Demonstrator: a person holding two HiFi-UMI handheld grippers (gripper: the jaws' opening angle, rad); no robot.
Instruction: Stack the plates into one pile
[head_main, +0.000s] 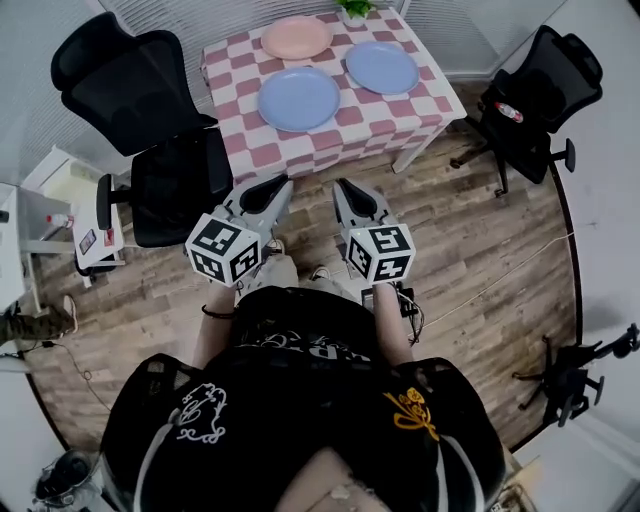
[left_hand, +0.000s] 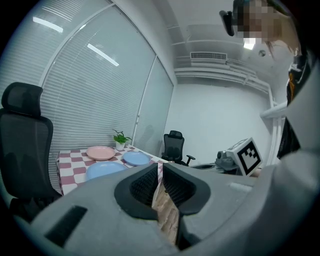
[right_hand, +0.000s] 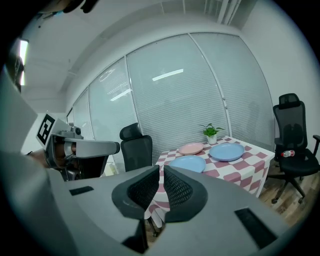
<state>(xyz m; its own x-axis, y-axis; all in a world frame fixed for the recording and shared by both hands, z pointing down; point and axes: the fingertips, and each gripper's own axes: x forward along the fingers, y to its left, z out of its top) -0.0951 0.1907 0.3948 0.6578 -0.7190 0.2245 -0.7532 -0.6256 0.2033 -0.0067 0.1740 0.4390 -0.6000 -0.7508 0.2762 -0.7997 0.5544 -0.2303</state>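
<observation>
Three plates lie apart on a pink-and-white checked table: a pink plate at the back, a blue plate at the front left and a second blue plate at the right. Both gripper views show them too: the pink plate, the near blue plate and the far blue plate. My left gripper and right gripper hang side by side over the floor, short of the table. Both are shut and empty.
A black office chair stands close to the table's left side, and another chair sits to the right with a bottle on its seat. A small potted plant is at the table's far edge. Wooden floor lies between me and the table.
</observation>
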